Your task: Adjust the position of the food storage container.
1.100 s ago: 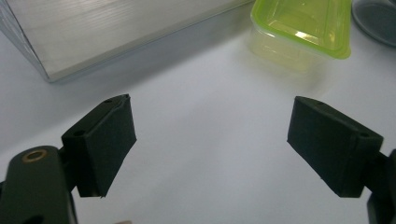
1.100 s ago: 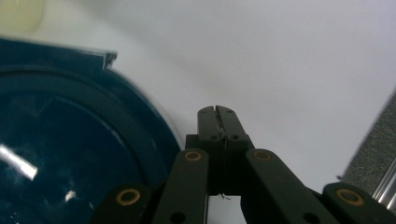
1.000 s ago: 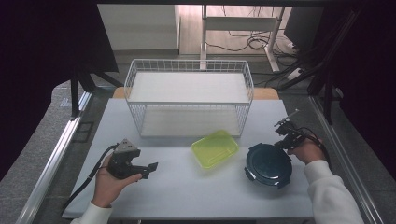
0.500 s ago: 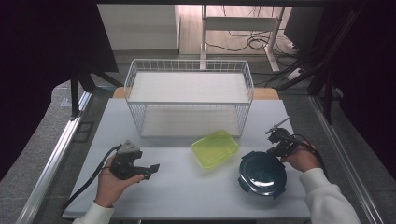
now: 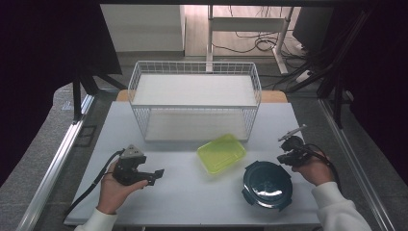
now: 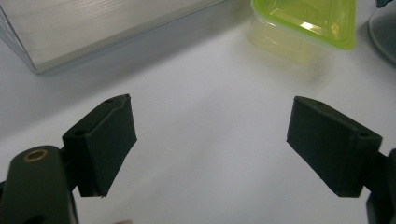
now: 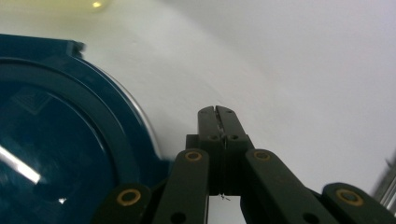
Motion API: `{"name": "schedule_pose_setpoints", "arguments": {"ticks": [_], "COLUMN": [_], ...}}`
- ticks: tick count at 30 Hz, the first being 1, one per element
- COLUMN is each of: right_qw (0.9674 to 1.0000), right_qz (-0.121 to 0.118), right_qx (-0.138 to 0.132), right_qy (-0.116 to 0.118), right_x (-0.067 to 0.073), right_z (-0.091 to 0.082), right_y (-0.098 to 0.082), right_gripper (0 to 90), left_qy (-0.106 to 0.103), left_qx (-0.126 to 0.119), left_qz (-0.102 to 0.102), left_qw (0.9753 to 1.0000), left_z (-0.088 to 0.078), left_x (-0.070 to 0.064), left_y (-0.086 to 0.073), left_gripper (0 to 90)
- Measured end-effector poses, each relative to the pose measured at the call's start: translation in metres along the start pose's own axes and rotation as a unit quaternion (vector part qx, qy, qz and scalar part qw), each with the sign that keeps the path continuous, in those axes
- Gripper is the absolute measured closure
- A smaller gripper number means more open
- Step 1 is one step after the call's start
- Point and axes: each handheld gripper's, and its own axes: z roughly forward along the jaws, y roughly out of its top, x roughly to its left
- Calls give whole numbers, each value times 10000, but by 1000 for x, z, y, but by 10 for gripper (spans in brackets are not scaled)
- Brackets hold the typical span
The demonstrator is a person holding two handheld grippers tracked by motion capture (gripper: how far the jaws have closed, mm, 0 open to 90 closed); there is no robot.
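A yellow-green plastic container lies on the white table in front of the wire basket; it appears again at the top right of the left gripper view. To its right sits a round dark blue lid, large at the left of the right gripper view. My left gripper rests at the front left, open, with bare table between its pads. My right gripper is shut on nothing, just beside the lid's right rim, its tips over bare table.
The white wire basket stands at the back middle of the table, with a white board inside. A metal rail runs along the left edge. Cables and a stand leg lie on the floor beyond.
The right hand and the blue lid have shifted left and toward the front edge. The left gripper has stayed in place.
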Motion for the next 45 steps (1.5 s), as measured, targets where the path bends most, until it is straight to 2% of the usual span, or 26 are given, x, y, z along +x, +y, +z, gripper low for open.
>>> {"name": "schedule_pose_setpoints", "arguments": {"ticks": [2,5,12,14,23,25,29,34,36,37,39,42,43,45], "right_qw": [9999,9995,9989,9987,9989,9989,9991,9990,9991,9991,9990,9985,9985,9980], "right_qz": [151,241,353,369,403,356,332,218,161,66,47,-63,-63,-146], "right_qx": [37,183,298,282,256,310,236,168,177,155,151,83,83,64], "right_qy": [-39,-59,110,194,33,41,93,347,358,400,423,528,528,616], "right_x": [-5,-7,-1,1,7,10,17,28,30,38,40,55,55,64], "right_z": [-4,-5,-2,0,1,1,2,4,4,5,5,4,4,5], "right_y": [-8,-21,-45,-49,-52,-53,-52,-49,-48,-47,-46,-44,-44,-44], "right_gripper": [893,892,892,892,893,893,893,893,893,893,893,893,893,893], "left_qy": [-11,-8,8,12,16,14,14,16,15,14,11,-4,-4,3], "left_qx": [-4,16,12,17,33,47,61,55,57,64,74,71,71,72], "left_qz": [-5,3,4,1,-9,-25,-5,-5,-8,-8,1,-22,-22,-5], "left_qw": [10000,10000,10000,10000,10000,10000,10000,10000,10000,10000,10000,10000,10000,10000], "left_z": [0,0,0,0,1,2,3,2,3,3,3,3,3,3], "left_x": [0,0,-1,-1,0,-1,0,0,0,0,0,-1,-1,-1], "left_y": [0,0,0,-1,-1,-1,-1,-1,-1,-1,-1,-1,-1,-1], "left_gripper": [149,149,149,149,149,149,149,149,149,149,148,149,149,149]}}
